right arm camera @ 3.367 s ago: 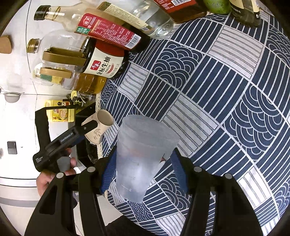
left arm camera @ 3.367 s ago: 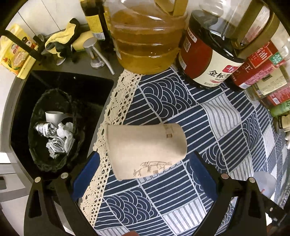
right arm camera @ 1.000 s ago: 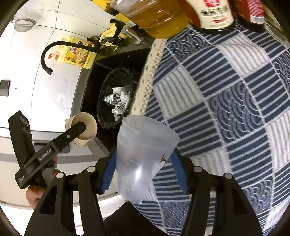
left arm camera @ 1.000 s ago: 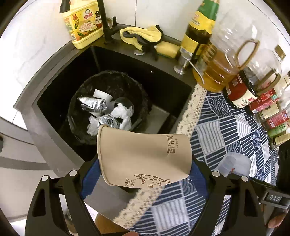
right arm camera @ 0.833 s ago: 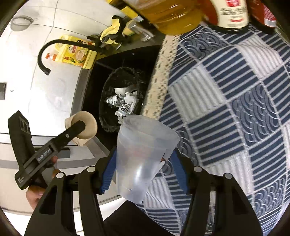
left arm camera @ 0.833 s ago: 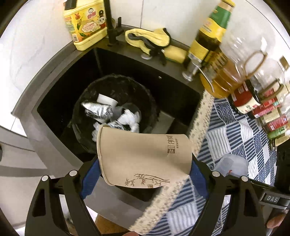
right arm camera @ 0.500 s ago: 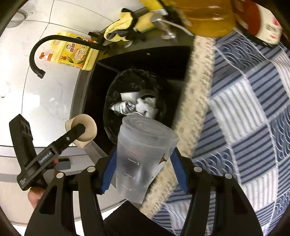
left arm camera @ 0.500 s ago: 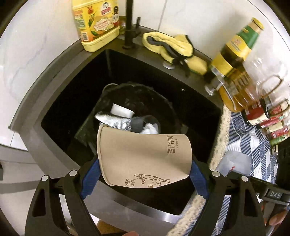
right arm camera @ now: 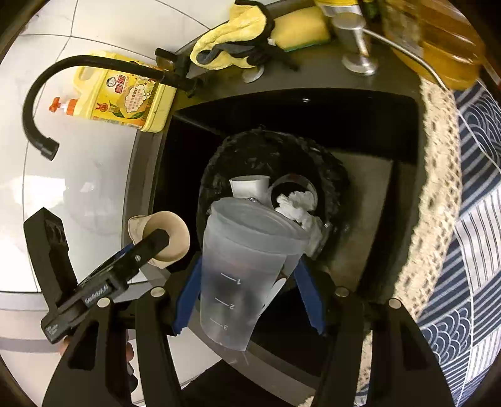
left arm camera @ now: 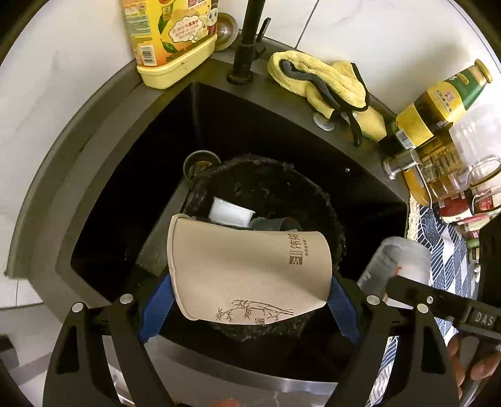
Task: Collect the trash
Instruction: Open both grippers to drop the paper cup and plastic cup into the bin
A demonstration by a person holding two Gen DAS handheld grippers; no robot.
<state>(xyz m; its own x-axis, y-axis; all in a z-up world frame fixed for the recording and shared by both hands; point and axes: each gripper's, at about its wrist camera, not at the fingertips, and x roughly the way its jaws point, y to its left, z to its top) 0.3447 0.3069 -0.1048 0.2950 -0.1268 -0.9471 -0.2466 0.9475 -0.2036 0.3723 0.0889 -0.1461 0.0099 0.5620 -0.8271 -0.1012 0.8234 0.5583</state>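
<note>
Tan bamboo-print cup [left arm camera: 247,269]; frosted translucent cup [right arm camera: 247,275]; black bin [left arm camera: 313,200].

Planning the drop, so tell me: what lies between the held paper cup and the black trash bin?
Nothing solid: in the left wrist view the paper cup hangs over the bin, open air above the trash inside.

White tiled wall [left arm camera: 360,28] behind a dark sink [left arm camera: 103,200], patterned blue tablecloth [right arm camera: 476,250] beside.
</note>
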